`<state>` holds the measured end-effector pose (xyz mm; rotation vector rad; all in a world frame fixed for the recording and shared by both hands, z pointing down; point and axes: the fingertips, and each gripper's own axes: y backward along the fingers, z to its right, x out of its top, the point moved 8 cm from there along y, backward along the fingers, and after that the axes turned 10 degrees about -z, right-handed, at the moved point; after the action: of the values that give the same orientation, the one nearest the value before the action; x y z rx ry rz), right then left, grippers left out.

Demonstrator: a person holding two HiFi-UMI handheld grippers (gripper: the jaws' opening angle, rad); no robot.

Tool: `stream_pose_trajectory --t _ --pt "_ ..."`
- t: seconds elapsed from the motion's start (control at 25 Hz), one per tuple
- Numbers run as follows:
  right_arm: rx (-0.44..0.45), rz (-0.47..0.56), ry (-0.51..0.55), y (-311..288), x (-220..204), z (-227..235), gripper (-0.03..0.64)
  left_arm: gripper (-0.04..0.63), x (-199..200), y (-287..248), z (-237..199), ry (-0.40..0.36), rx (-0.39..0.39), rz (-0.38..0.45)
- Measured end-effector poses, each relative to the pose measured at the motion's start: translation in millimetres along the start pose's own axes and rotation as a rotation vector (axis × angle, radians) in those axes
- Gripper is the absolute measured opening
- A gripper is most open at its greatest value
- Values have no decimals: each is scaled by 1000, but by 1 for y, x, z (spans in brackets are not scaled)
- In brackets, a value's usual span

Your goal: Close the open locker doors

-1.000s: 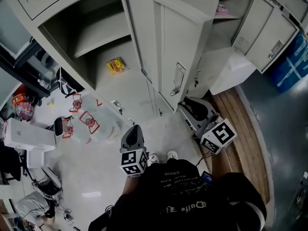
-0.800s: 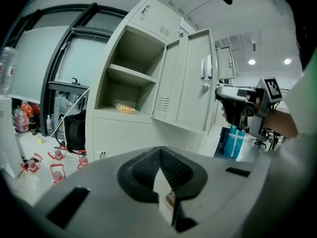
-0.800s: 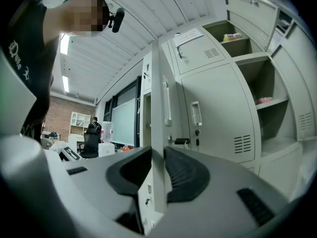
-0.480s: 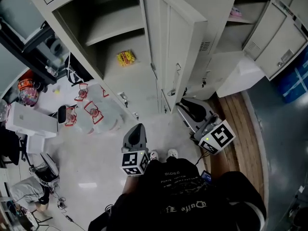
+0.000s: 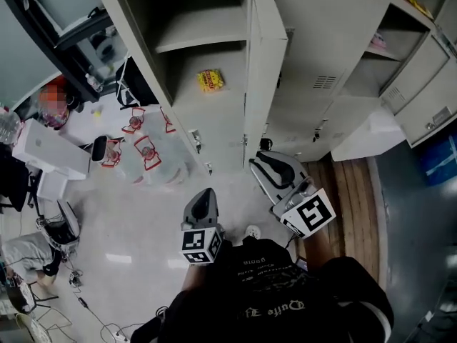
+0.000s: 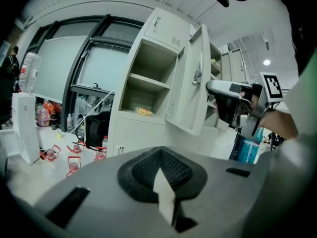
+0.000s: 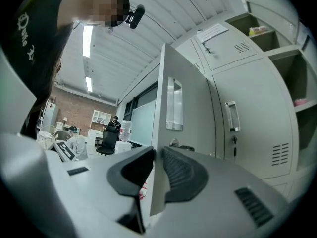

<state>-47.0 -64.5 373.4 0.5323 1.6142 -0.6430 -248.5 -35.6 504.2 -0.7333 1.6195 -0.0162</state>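
**Locker door, ajar.** The pale grey sheet-steel locker door (image 5: 265,63) stands open, showing you only its thin, flat edge. It hangs at the front of the open grey steel locker (image 5: 214,20). Your right gripper (image 5: 258,164) is closing on the door's free edge, with one black ribbed pad against each smooth face. Your left gripper (image 5: 203,197) hangs apart from the door over the glossy pale floor (image 5: 143,241), its jaws together and empty. A crinkled yellow packet (image 5: 210,80) lies on a shelf inside.
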Motion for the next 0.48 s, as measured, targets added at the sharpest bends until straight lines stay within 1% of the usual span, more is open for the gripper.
stream_pose_trajectory --t 0.08,0.2,0.36,0.48 --pt "-11 5 34 -10 1 -7 69 8 -1 4 -8 7 20 4" --pt "-18 -16 62 -24 2 -17 67 8 1 9 -24 24 50 18" --pt "-46 3 52 -41 6 -29 61 8 6 13 -41 32 66 35" --pt "-87 -13 38 -54 6 -37 60 8 10 15 -55 27 65 41"
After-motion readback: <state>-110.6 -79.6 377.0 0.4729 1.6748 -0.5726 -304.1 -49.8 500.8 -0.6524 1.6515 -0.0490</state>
